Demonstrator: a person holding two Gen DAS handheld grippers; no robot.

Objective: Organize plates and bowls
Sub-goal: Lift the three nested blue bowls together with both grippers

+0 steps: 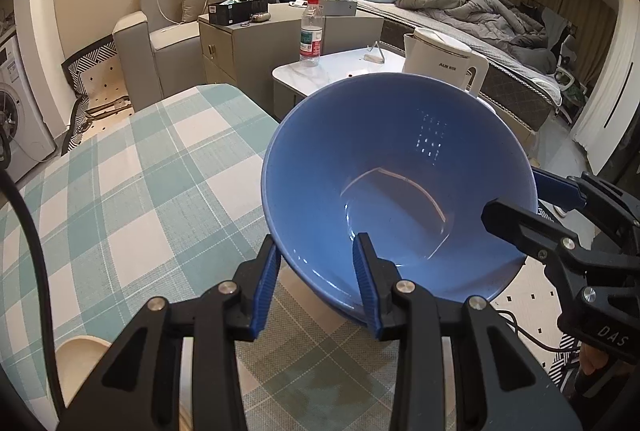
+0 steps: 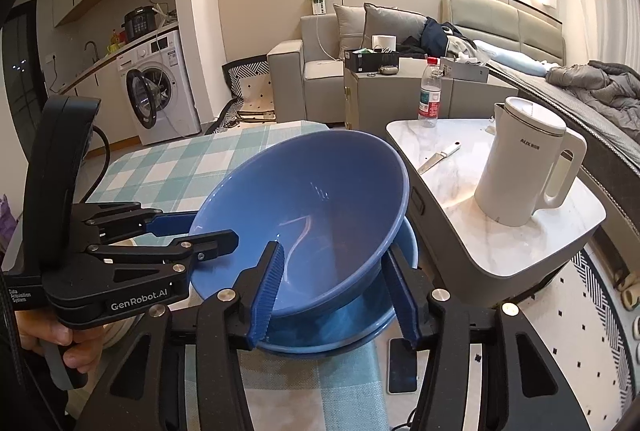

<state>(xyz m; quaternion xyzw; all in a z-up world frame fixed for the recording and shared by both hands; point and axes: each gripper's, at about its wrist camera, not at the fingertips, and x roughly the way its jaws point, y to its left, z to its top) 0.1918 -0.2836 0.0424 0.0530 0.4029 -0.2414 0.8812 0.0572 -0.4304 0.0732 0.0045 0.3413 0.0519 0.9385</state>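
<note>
Teal-and-white checked cloth (image 1: 120,191) covers the bench; the stack sits at its right edge.

- Nearest: left gripper (image 1: 316,243), set narrow, straddles the near rim of the glossy deep blue ceramic bowl (image 1: 380,171) and appears to clamp it.
- Right gripper (image 2: 332,249) straddles the opposite rim with slack. One finger is inside; the outer finger seems to sit between this bowl and the second blue bowl (image 2: 340,327) beneath.
- Upper bowl is tilted steeply, its base resting in the lower one, not yet nested.
- Risks: glazed rim may slip from the single clamp and the bowl drop hard, chipping both. Lowering it could trap the right outer finger. A sideways nudge could push the stack off the edge.
- Beyond: white electric kettle (image 2: 524,167) on the marble side table (image 2: 460,199), close enough for a swinging rim to strike.
</note>
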